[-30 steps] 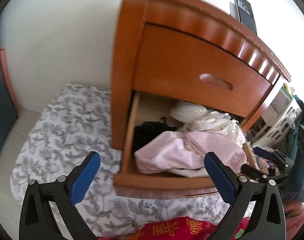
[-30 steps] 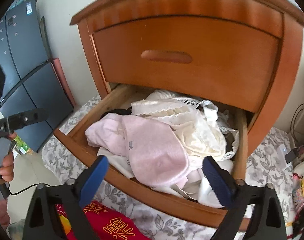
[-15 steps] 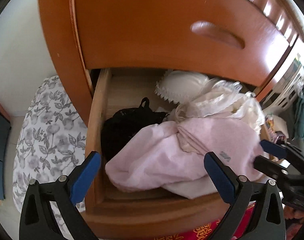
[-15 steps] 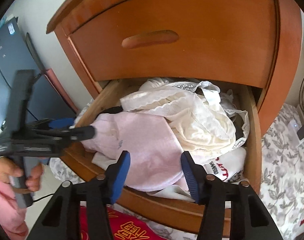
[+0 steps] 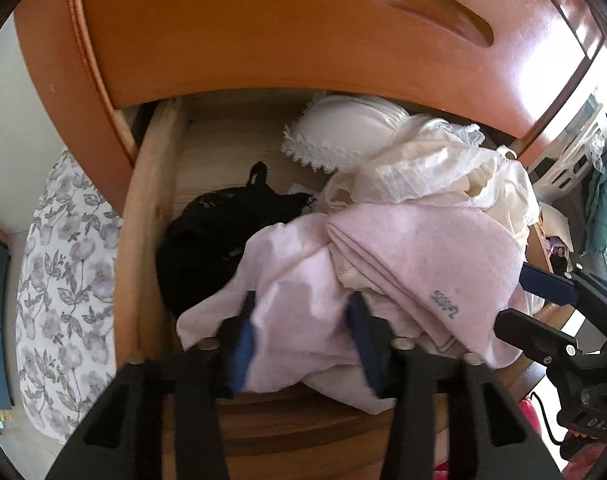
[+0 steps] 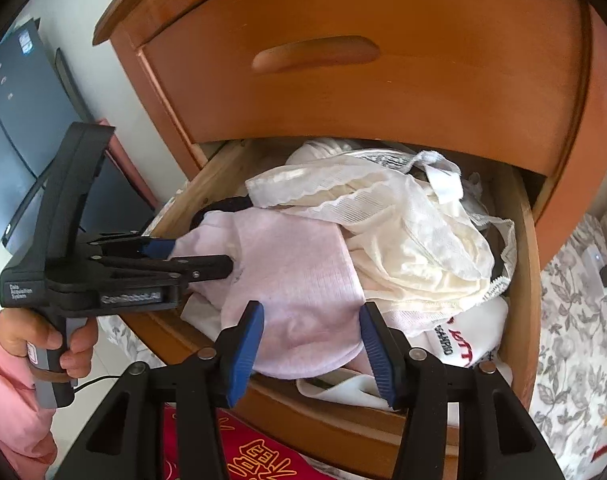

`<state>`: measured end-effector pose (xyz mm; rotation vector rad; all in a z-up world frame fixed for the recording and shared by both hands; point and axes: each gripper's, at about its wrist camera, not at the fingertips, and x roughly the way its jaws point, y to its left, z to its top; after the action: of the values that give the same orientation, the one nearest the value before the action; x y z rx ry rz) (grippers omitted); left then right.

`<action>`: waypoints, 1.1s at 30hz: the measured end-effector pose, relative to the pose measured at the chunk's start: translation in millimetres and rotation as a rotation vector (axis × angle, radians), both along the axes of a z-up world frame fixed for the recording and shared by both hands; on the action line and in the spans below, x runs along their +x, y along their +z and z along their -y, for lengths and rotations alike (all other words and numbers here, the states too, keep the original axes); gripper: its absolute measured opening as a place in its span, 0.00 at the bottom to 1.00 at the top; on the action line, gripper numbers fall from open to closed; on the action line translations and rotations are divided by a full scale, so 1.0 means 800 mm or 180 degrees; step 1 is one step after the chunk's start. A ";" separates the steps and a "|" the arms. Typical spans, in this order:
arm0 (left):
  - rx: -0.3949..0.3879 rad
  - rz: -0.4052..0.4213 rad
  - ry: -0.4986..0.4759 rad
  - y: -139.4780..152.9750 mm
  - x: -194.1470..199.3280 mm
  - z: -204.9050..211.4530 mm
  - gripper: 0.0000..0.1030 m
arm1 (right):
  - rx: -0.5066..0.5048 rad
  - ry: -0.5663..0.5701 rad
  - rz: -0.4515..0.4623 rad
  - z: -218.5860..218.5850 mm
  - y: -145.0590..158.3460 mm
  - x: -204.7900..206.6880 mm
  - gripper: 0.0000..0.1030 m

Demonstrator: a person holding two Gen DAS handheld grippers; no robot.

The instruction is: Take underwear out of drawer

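Observation:
An open wooden drawer [image 6: 335,420] holds a heap of underwear. On top lies a pink piece [image 5: 403,248] [image 6: 295,272], beside a cream lace piece [image 6: 403,232], a black one [image 5: 215,240] and a white padded cup [image 5: 343,128]. My left gripper [image 5: 303,320] [image 6: 199,256] reaches down into the drawer's left side. Its jaws are closing, with a fold of the pink piece bunched between the pads. My right gripper [image 6: 309,320] [image 5: 519,300] stands partly open at the drawer's front. The rounded end of the pink piece lies between its fingers, with no visible pinch.
A shut upper drawer [image 6: 363,72] overhangs the back of the open one. A red cloth with gold characters [image 6: 243,456] lies below the drawer front, on a grey floral sheet [image 5: 63,260]. A hand [image 6: 63,344] in a pink sleeve holds the left gripper.
My left gripper has dropped toward the drawer, and its wide jaws have narrowed onto the pink cloth. My right gripper's jaws narrowed a second ago, then it edged closer to the pink piece.

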<state>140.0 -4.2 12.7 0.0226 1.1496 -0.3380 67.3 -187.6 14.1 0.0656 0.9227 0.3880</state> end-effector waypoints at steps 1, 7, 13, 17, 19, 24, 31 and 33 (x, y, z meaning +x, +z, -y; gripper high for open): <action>-0.0021 0.0007 -0.0009 0.000 -0.001 0.000 0.28 | -0.0018 0.0010 0.0017 -0.003 0.002 0.001 0.52; -0.0174 0.0078 -0.0023 0.004 -0.007 -0.004 0.16 | -0.0078 0.0027 0.0021 -0.021 0.002 0.015 0.63; -0.0292 0.0090 -0.0002 0.002 -0.014 -0.015 0.15 | -0.0227 0.0001 0.0012 -0.044 -0.004 0.034 0.66; -0.0343 0.0090 0.0007 0.004 -0.017 -0.015 0.15 | -0.0301 -0.0074 -0.0048 -0.053 -0.015 0.046 0.66; -0.0358 0.0094 0.0012 0.005 -0.018 -0.016 0.15 | -0.0264 -0.0089 -0.0021 -0.052 -0.016 0.046 0.64; -0.0499 0.0096 0.0098 0.007 -0.023 -0.024 0.15 | -0.0018 -0.0118 0.0014 -0.034 -0.014 0.040 0.42; -0.0582 0.0186 0.0154 0.017 -0.034 -0.027 0.15 | 0.0281 -0.0181 0.0121 -0.020 -0.006 0.028 0.30; -0.0606 0.0222 0.0179 0.021 -0.037 -0.030 0.15 | 0.0317 -0.0186 0.0158 -0.018 -0.002 0.023 0.27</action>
<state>110.5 19.4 29.5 -0.1636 1.0431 -0.3924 85.9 -172.9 12.5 0.1731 0.8505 0.3797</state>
